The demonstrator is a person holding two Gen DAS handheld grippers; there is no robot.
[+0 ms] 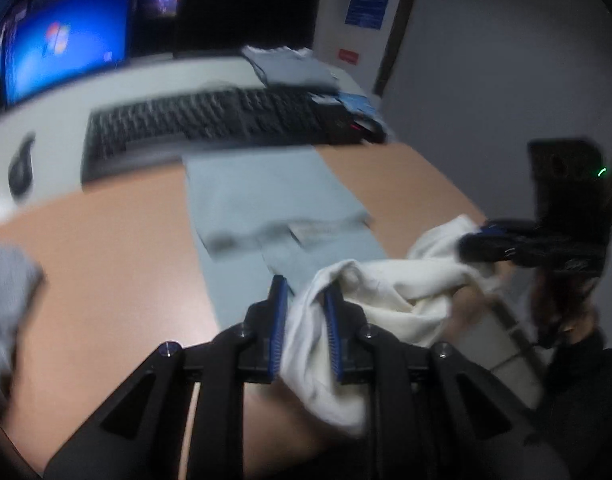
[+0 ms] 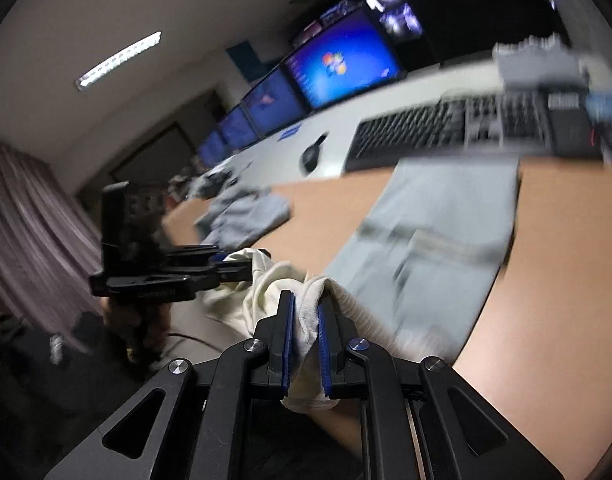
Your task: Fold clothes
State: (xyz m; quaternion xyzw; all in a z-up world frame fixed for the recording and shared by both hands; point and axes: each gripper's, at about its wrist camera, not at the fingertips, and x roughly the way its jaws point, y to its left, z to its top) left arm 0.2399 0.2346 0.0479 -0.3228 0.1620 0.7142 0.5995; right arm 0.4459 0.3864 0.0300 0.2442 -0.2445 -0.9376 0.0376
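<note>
A cream-white garment (image 1: 390,292) hangs bunched between my two grippers at the near edge of the table. My left gripper (image 1: 306,292) is shut on one end of it. My right gripper (image 2: 306,300) is shut on the other end (image 2: 310,320). The right gripper shows at the right of the left wrist view (image 1: 472,246), and the left gripper shows at the left of the right wrist view (image 2: 241,268). A folded light grey-blue garment (image 1: 273,208) lies flat on the brown table (image 1: 113,264) beyond the white one; it also shows in the right wrist view (image 2: 438,232).
A black keyboard (image 1: 209,124) and a mouse (image 1: 19,168) sit on the white desk behind. Monitors (image 1: 65,48) stand at the back. A stack of folded clothes (image 1: 293,68) is at the far right. Crumpled grey clothes (image 2: 245,212) lie to the left on the table.
</note>
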